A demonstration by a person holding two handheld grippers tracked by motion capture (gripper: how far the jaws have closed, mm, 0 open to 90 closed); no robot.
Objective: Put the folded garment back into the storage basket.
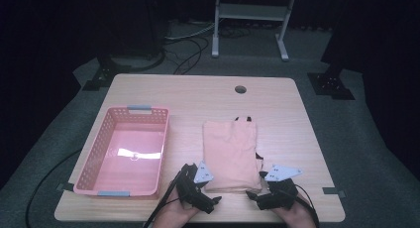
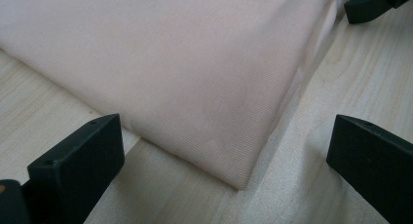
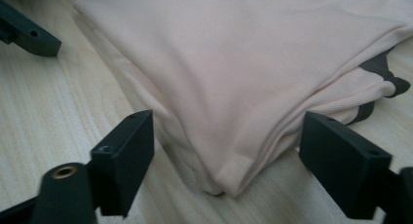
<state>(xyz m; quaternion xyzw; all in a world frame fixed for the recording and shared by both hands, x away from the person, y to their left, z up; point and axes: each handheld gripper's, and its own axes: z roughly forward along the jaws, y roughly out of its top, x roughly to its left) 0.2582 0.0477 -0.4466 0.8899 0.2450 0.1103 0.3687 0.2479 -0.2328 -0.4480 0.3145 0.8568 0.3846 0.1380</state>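
A pink basket [image 1: 126, 151] sits at about nine o'clock on the wooden surface [image 1: 277, 109]. The folded peach garment [image 1: 231, 153] lies just right of centre, its near edge toward six o'clock. The left hand-held gripper [image 1: 210, 200] rests at the garment's seven o'clock corner, jaws wide, the corner between them untouched. The right hand-held gripper [image 1: 253, 196] sits at the five o'clock corner; its jaws stand fairly wide on either side of the folded corner [image 3: 229, 177], not pressing it. Dark trim [image 3: 384, 78] shows along the garment's right edge.
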